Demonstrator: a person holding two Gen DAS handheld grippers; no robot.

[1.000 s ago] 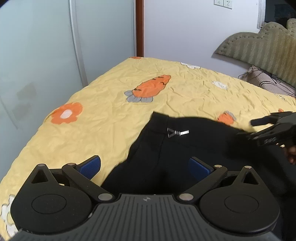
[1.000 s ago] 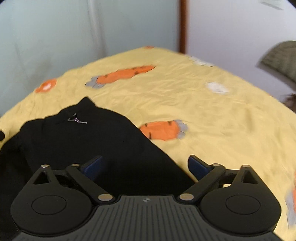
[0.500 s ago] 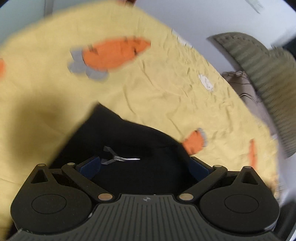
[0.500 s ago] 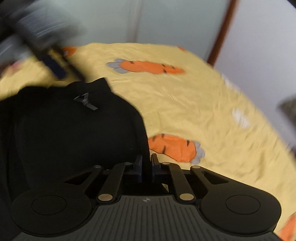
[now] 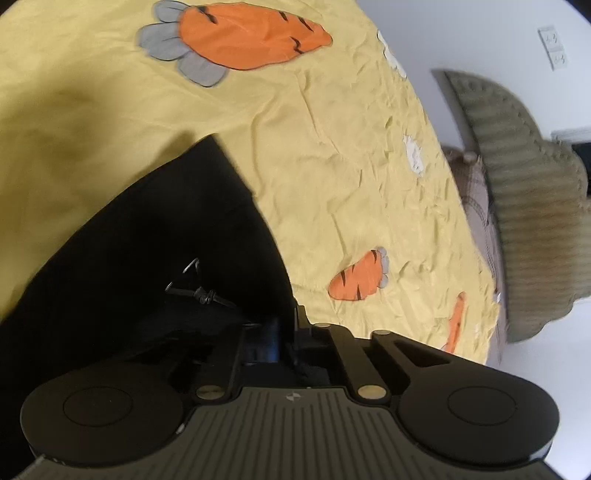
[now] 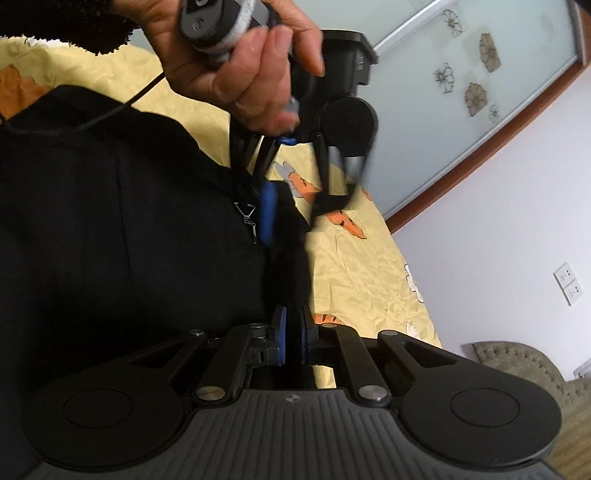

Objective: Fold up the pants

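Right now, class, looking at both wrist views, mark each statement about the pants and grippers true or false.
1. The pants are blue. False: they are black.
2. The right gripper is shut on the pants' edge. True.
3. The bedsheet shows carrot prints. True.
4. The left gripper stands wide open. False: it is shut on the pants.
5. A metal clip sits on the pants. True.

Both grippers are matte black with ribbed grey housings, round side discs and brass-coloured screws; the right gripper (image 6: 291, 334) has blue pads. At twelve o'clock a hand (image 6: 236, 62) wears a fuzzy black sleeve (image 6: 74, 22).
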